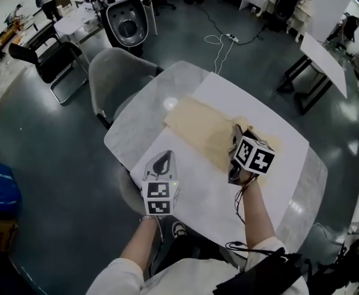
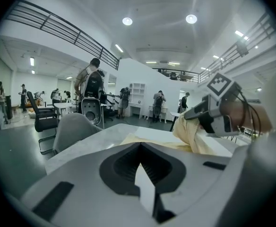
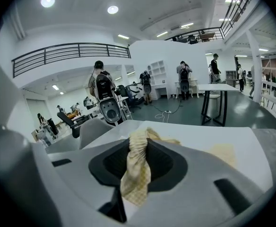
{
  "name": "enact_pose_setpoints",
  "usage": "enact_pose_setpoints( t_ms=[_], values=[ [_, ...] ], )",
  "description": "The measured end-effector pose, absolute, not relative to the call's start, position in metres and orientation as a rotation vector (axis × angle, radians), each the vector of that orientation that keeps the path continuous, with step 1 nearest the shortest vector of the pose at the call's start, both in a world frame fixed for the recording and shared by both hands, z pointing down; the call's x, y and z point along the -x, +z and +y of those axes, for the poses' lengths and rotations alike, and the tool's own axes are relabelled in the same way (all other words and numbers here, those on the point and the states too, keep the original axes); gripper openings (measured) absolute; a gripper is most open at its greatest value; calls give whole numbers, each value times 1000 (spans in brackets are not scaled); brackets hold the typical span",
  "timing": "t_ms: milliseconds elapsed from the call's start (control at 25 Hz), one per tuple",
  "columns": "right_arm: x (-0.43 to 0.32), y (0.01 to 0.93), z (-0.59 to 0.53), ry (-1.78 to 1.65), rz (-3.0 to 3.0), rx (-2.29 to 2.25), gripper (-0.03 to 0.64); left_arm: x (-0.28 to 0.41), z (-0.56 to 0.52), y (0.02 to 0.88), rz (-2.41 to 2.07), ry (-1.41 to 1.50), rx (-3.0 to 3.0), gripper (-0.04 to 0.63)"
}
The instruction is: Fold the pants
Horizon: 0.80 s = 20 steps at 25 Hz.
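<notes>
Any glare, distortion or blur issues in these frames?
Head view: bright glare spot on the table, edges bowed by the wide lens, otherwise sharp. Left gripper view: ceiling lights blown out, black fisheye corners. Right gripper view: same dark corners; the weave of the pants reads crisp up close.

The right gripper point(image 3: 137, 144) has its jaws closed on a bunched fold of the pants point(image 3: 136, 170), a pale yellow checked cloth. The cloth runs up between the jaws and over their tips in a twisted band. A further patch of the same cloth point(image 3: 223, 153) lies flat on the white table point(image 3: 190, 131), to the right of the jaws. A grey chair point(image 3: 94, 129) stands at the table's far left edge. Beyond it is a round black-and-white device point(image 3: 110, 110), with a person point(image 3: 100, 82) standing behind it. A black-framed table point(image 3: 218, 91) stands at right. A cable point(image 3: 168, 111) lies on the dark floor.
</notes>
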State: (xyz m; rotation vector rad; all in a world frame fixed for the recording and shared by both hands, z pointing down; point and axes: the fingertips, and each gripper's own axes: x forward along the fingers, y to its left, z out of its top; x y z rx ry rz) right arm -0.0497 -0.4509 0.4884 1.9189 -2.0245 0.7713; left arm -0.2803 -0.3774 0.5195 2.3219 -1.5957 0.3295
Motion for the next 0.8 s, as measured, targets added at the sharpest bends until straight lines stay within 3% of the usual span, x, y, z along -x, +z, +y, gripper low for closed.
enact_pose_setpoints(
  t_ms=[720, 760, 800],
  values=[
    [186, 535, -549, 678, -2089, -1746, 87, 363, -392, 559, -1695, 354, -2187, 0],
    [198, 547, -556, 670, -2093, -1709, 97, 367, -392, 564, -1700, 359, -2175, 0],
    [211, 558, -561, 670, -2107, -1674, 154, 369, -391, 569, -1698, 363, -2162, 0]
  ],
)
